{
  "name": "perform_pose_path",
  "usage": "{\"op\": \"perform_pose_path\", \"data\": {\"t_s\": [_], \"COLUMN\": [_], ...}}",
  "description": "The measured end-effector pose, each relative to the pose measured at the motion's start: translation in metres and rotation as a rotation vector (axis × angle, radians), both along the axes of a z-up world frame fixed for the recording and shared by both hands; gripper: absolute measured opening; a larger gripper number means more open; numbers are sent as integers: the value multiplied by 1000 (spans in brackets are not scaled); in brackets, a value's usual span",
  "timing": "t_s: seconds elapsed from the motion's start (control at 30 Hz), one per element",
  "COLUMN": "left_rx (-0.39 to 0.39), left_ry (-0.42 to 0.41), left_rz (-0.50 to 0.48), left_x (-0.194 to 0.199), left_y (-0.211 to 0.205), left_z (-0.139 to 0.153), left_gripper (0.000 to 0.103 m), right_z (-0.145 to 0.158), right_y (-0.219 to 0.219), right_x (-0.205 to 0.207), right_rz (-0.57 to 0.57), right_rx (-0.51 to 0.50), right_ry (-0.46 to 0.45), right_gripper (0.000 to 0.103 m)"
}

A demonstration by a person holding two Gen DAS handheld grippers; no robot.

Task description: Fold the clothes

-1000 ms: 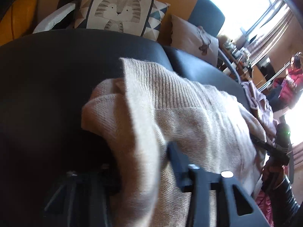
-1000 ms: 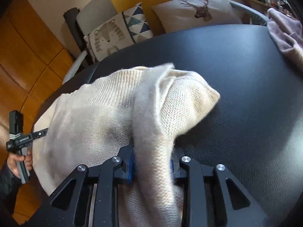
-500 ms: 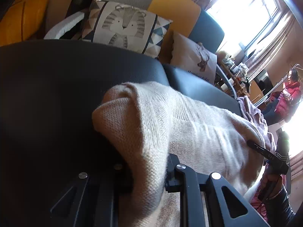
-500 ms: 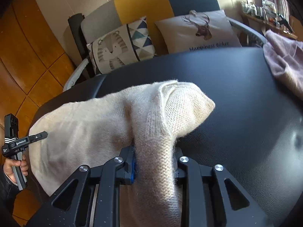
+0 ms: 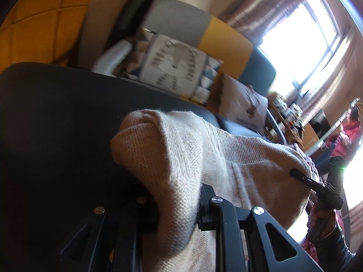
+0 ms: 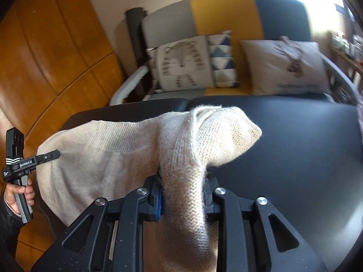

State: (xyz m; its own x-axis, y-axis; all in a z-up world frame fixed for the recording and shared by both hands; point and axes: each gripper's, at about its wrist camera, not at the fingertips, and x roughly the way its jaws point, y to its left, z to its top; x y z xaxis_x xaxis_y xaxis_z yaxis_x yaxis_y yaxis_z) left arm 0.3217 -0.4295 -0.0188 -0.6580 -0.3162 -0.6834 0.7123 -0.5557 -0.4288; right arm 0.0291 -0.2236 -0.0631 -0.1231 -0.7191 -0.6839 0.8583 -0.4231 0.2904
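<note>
The left gripper (image 5: 179, 206) has its jaws drawn in tight on a bunched fold of the sweater (image 5: 181, 158), a cream knit, and the cloth humps up in a peak just ahead of the fingers; the right gripper (image 6: 182, 198) is likewise clamped on a thick roll of the same sweater (image 6: 127, 158), its blue pad pressed into the wool; between the two grips the knit hangs as a slack sheet, its ribbed band along the upper edge, raised off the dark table (image 6: 295, 158) with the lower part dropping toward the near edge; each camera catches the other tool at the far end of the cloth: the right gripper (image 5: 301, 176) with the right hand (image 5: 322, 222) in a dark sleeve at the right of the left view, the left gripper (image 6: 51, 155) with the left hand (image 6: 19, 195) at the left of the right view; beyond the table stands a sofa (image 6: 226, 15) in grey, yellow and blue panels, with a tiger cushion (image 6: 188, 61) and a deer cushion (image 6: 288, 65) side by side on it; a bright window (image 5: 301, 34) with curtains lies to the right; a person in red (image 5: 349, 136) is far off at the right edge of the left view; orange panelling (image 6: 45, 56) fills the left.
</note>
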Motion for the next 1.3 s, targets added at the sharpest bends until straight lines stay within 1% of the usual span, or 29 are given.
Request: {"op": "perform_pose_path", "data": {"t_s": [0.23,0.3,0.43,0.53,0.67,0.77,0.83,0.87,0.93,0.97,1.0,1.03,1.07,1.1,1.2,1.27,1.3], "left_rx": [-43,-54,-55,-40,-17,-5,14,25,41,49,58,66,74,84,123,137,144], "left_ry": [-39,-53,-63,-81,-108,-142,-186,-220,-286,-317,-334,-337,-340,-328,-237,-205,-189], "left_rz": [189,248,341,397,460,489,502,506,509,507,505,506,507,512,548,575,589], "left_x": [101,129,168,189,209,215,218,218,215,214,215,217,220,224,241,246,249], "left_y": [-39,-52,-71,-79,-88,-90,-92,-94,-95,-96,-96,-96,-96,-96,-97,-101,-103], "left_z": [6,8,6,-4,-23,-34,-45,-52,-63,-69,-74,-77,-81,-83,-80,-80,-79], "left_gripper": [20,20,20,20,20,21,24,25,28,29,30,31,31,31,31,31,31], "right_z": [-13,-17,-22,-21,-21,-28,-39,-45,-58,-62,-66,-69,-72,-71,-64,-60,-58], "right_y": [-96,-126,-178,-205,-227,-234,-237,-238,-238,-236,-234,-231,-228,-225,-220,-222,-225], "right_x": [37,57,88,100,107,104,99,97,89,84,78,73,67,60,42,31,25], "right_rz": [155,200,261,277,289,279,258,249,226,216,207,197,188,173,144,132,126], "right_rx": [-10,-7,-7,-8,1,35,83,109,159,161,158,156,153,136,83,52,38], "right_ry": [-17,-23,-14,-6,15,28,35,36,23,0,-26,-52,-78,-101,-159,-206,-237], "right_gripper": [25,25,25,24,24,24,25,27,40,45,58,67,69,71,72,74,78]}}
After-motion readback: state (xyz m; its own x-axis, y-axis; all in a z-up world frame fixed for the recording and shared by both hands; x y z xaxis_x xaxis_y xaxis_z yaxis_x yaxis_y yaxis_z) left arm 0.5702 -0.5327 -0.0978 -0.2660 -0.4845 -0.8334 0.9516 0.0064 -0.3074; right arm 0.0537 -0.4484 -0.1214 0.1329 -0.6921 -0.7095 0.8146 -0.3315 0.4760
